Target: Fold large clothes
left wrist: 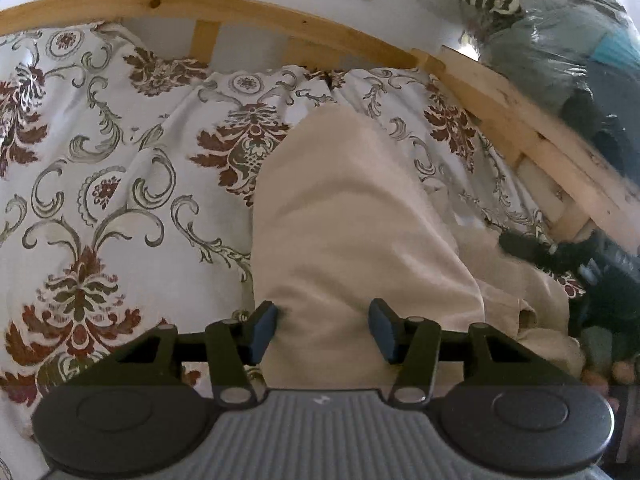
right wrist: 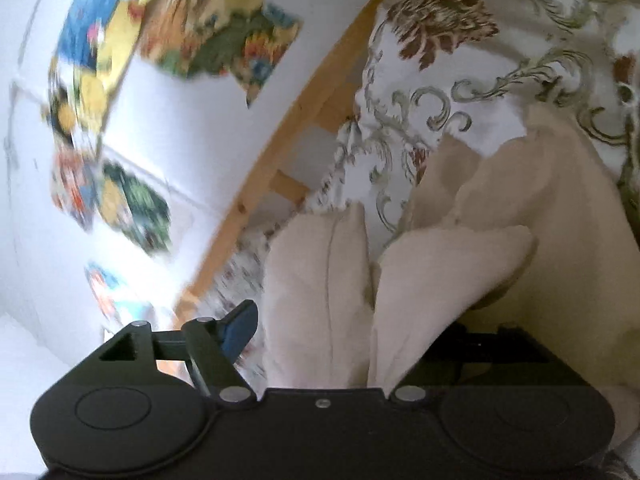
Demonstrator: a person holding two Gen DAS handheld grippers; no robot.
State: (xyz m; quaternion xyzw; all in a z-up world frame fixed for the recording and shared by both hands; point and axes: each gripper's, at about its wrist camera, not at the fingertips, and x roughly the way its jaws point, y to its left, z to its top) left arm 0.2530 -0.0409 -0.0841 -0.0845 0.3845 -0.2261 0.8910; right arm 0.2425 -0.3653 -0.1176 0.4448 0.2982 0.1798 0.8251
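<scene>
A beige garment (left wrist: 352, 216) lies on a bed covered by a white sheet with red and green ornament (left wrist: 120, 160). In the left wrist view it runs from the foreground toward the headboard, creased and partly doubled over at the right. My left gripper (left wrist: 324, 326) sits low over its near end with the jaws apart. The left pad (left wrist: 264, 326) is at the cloth's edge, the right pad (left wrist: 382, 330) is over the cloth, and neither presses it. My right gripper (right wrist: 320, 328) is open with loose folds of the garment (right wrist: 320, 280) standing between its jaws. Cloth hides its right finger.
A wooden slatted bed frame (left wrist: 360, 36) borders the far side and the right. Clear plastic bags of clothes (left wrist: 560, 52) are piled past the frame at the right. Colourful pictures (right wrist: 120, 60) hang on the white wall. A dark blurred shape (left wrist: 592, 272) lies at the garment's right edge.
</scene>
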